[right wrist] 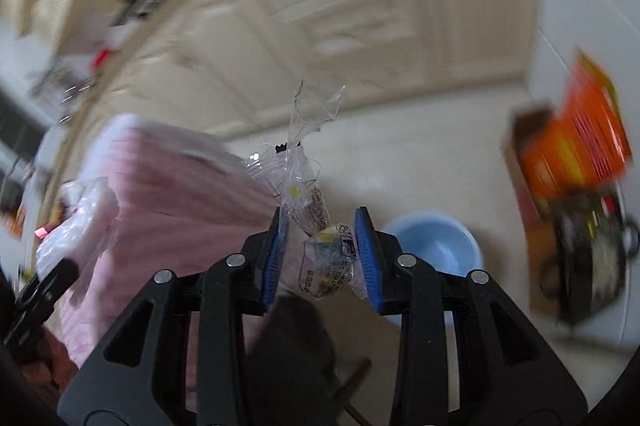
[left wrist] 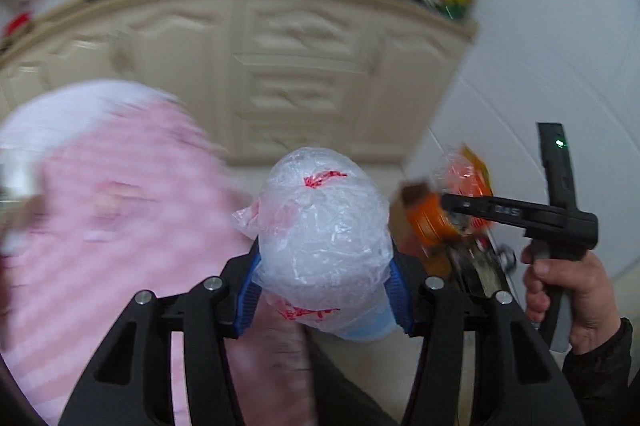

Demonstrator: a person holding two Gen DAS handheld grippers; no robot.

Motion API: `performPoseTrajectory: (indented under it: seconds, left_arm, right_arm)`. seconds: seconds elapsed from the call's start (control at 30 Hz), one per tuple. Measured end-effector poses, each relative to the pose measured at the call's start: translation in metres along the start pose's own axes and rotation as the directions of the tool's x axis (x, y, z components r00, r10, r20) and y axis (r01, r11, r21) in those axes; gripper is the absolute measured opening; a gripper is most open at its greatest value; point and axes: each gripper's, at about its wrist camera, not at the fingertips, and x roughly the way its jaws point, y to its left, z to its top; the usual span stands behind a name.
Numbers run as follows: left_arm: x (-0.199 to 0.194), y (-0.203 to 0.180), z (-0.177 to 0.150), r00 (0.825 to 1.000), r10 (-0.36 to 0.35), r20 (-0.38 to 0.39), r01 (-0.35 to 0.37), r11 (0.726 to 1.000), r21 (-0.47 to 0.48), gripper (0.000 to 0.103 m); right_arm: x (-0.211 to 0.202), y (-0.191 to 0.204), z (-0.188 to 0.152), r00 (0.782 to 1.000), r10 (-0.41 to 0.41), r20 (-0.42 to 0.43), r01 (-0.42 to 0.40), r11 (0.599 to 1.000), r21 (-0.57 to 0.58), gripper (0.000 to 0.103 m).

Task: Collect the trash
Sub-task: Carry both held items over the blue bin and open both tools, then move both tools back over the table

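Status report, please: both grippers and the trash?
Left gripper shut on crumpled plastic bag. Right gripper shut on clear wrapper. Views blurred; nothing seen blocking.

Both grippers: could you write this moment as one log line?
left gripper: shut on crumpled plastic bag | right gripper: shut on clear wrapper | views: motion-blurred

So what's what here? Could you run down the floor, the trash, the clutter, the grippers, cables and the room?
Surface: pale floor.
Job's things: crumpled white plastic bag; clear wrapper.
Clutter: pink striped cloth, orange package, light blue bowl.
Grippers: left gripper shut on the bag; right gripper shut on the wrapper.
Cables: nothing seen.
Surroundings: cream cabinet, cluttered top, blurred.
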Motion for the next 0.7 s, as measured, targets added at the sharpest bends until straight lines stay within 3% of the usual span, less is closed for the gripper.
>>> performPoseTrajectory:
  seconds: [0.17, 0.27, 0.33, 0.4, 0.43, 0.53, 0.7]
  left_arm:
    - [0.098, -0.041, -0.012, 0.98, -0.044, -0.194, 0.052, 0.998, 0.041, 0.053]
    - [0.13, -0.063, -0.019, 0.972, -0.009, -0.236, 0.039, 0.991, 0.126, 0.054]
    - [0.153, -0.073, -0.021, 0.957, -0.041, -0.288, 0.079, 0.989, 0.121, 0.057]
    - [0.173, -0.077, -0.02, 0.943, -0.052, -0.327, 0.104, 0.984, 0.142, 0.064]
    - [0.18, -0.082, -0.02, 0.941, -0.037, -0.338, 0.097, 0.982, 0.162, 0.075]
    - [0.191, -0.085, -0.016, 0.939, -0.009, -0.343, 0.077, 0.979, 0.186, 0.091]
    - [0.185, -0.08, -0.008, 0.953, 0.017, -0.301, 0.038, 0.983, 0.178, 0.093]
  right_arm:
    - [0.048, -0.061, -0.016, 0.994, -0.013, -0.107, 0.028, 0.99, 0.139, 0.034]
    - [0.066, -0.082, -0.02, 0.99, 0.0, -0.14, 0.027, 0.981, 0.191, 0.035]
    - [0.073, -0.092, -0.022, 0.989, 0.01, -0.148, 0.025, 0.973, 0.23, 0.037]
    - [0.075, -0.101, -0.024, 0.99, 0.008, -0.14, 0.029, 0.965, 0.261, 0.059]
    - [0.074, -0.103, -0.024, 0.991, 0.017, -0.133, 0.021, 0.96, 0.278, 0.069]
    - [0.072, -0.111, -0.023, 0.993, -0.002, -0.119, 0.039, 0.951, 0.305, 0.093]
    - [0.063, -0.111, -0.022, 0.994, -0.036, -0.103, 0.067, 0.949, 0.309, 0.097]
